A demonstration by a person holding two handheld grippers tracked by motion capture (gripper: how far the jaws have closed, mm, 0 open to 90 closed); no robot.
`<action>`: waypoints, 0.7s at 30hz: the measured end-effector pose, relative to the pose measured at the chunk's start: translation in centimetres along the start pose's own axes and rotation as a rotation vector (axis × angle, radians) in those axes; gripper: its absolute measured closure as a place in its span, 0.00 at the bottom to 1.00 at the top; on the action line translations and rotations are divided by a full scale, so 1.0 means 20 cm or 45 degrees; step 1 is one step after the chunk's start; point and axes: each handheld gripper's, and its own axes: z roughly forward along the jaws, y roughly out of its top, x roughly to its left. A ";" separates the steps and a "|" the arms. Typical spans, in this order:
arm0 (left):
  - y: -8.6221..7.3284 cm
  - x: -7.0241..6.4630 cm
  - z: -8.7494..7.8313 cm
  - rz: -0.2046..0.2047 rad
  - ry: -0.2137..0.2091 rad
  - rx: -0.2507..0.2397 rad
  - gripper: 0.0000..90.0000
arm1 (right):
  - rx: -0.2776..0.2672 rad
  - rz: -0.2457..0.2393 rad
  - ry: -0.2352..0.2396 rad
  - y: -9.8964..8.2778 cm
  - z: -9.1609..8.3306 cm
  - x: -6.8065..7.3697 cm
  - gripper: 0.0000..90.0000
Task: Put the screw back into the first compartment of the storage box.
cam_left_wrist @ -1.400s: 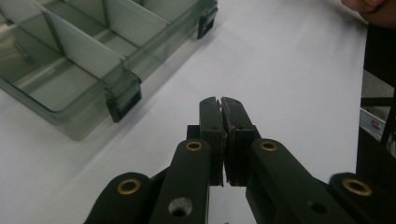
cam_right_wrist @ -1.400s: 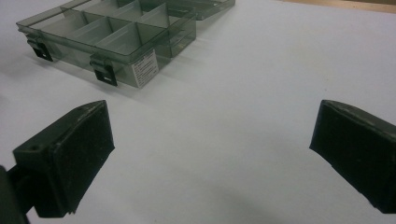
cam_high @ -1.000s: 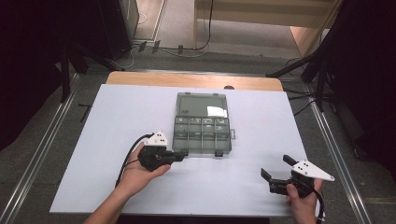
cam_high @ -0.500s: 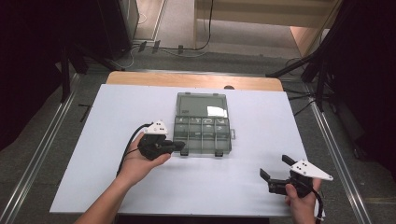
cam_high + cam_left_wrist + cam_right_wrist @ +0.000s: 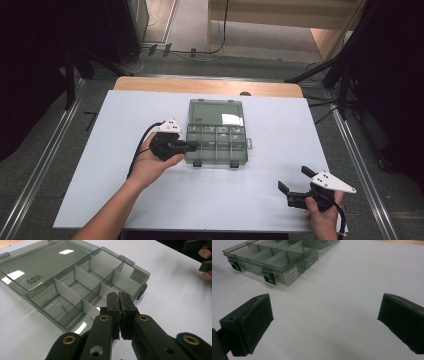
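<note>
Fingers [image 5: 117, 307] hiding the box [image 5: 75, 282] front wall

In the left gripper view, the closed left gripper [image 5: 119, 296] is covering the near corner of the clear organizer box [image 5: 75, 282], and the box's open lid [image 5: 37, 267] is running off the top and left edges. A thin metal pin [image 5: 65, 308] is lying in one compartment, too small to identify. The moulded lettering [image 5: 33, 280] on the lid is reading too faintly to make out. In the right gripper view, the box's far side is being cut off by the top edge, and the print on its white label [image 5: 290, 275] is showing too small to read. In the high view, the person's forearm [image 5: 107, 217] is leaving the frame at the bottom.
</note>
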 end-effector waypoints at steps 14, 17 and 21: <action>0.07 0.08 0.04 -0.006 0.039 -0.004 0.98 | 0.006 -0.004 -0.005 0.00 0.00 0.00 0.00; 0.08 0.10 0.06 -0.010 0.045 -0.002 0.98 | 0.006 -0.006 -0.004 0.00 0.00 0.00 0.00; 0.10 0.12 0.07 -0.018 0.050 -0.002 0.98 | 0.009 -0.003 -0.004 0.00 0.00 0.00 0.00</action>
